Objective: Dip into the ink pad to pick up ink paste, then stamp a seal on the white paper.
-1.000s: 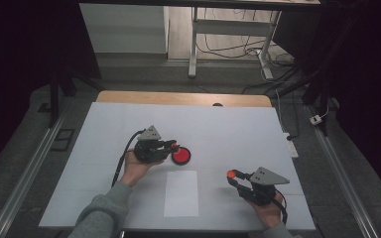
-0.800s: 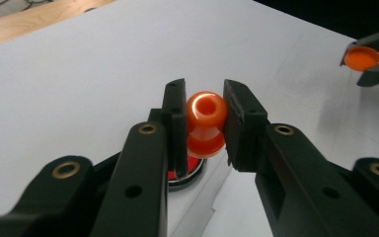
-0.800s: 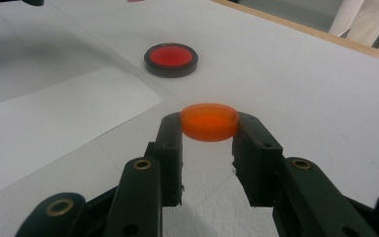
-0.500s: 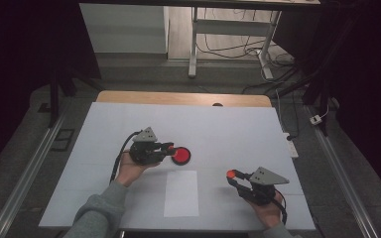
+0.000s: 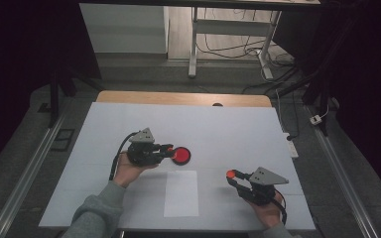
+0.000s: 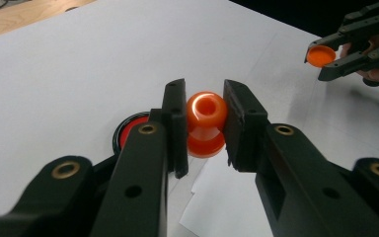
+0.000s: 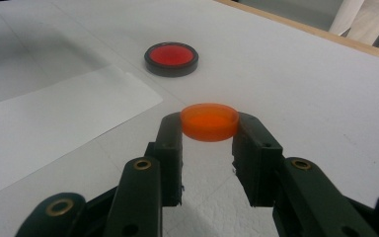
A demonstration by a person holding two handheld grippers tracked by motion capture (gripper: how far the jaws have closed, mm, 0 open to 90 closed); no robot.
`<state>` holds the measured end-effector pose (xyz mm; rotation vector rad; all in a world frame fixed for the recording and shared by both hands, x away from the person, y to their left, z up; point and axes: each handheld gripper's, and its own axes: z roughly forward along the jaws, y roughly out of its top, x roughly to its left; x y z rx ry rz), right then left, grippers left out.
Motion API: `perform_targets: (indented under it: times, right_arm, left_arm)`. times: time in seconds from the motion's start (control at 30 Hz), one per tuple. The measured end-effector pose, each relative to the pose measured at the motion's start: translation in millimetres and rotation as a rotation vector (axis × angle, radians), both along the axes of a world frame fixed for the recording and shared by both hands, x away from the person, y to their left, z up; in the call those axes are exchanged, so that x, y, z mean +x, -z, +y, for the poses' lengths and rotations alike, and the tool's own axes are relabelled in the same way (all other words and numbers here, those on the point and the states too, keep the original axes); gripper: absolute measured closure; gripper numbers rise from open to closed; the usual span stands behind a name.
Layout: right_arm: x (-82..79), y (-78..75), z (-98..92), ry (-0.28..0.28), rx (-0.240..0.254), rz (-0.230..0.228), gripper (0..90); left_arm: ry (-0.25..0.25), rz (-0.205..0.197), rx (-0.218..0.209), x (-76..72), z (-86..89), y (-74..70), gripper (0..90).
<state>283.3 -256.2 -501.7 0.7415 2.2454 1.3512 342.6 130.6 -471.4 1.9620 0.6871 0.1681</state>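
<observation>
No writing shows anywhere on the white tabletop (image 5: 129, 124). A black-rimmed red disc (image 5: 181, 155) lies mid-tabletop. The left tool (image 6: 205, 123) pinches a glossy orange spool (image 6: 206, 123) just beside that disc; the right tool (image 7: 209, 129), near right, pinches a flat orange cap (image 7: 209, 121).

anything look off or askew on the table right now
Nothing stands out. The left gripper holds an orange spool-shaped piece, the right gripper an orange cap. The red disc and paper sheet lie flat on the white board.
</observation>
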Motion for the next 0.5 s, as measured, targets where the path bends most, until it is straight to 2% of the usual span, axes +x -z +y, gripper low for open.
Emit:
perform_targets:
  times: [0.5]
  right_arm:
    - [0.2,-0.2,-0.4,0.001,0.001,-0.002,65.0]
  left_arm:
    - [0.018,-0.001,-0.001,-5.9,1.8,-1.0,72.4]
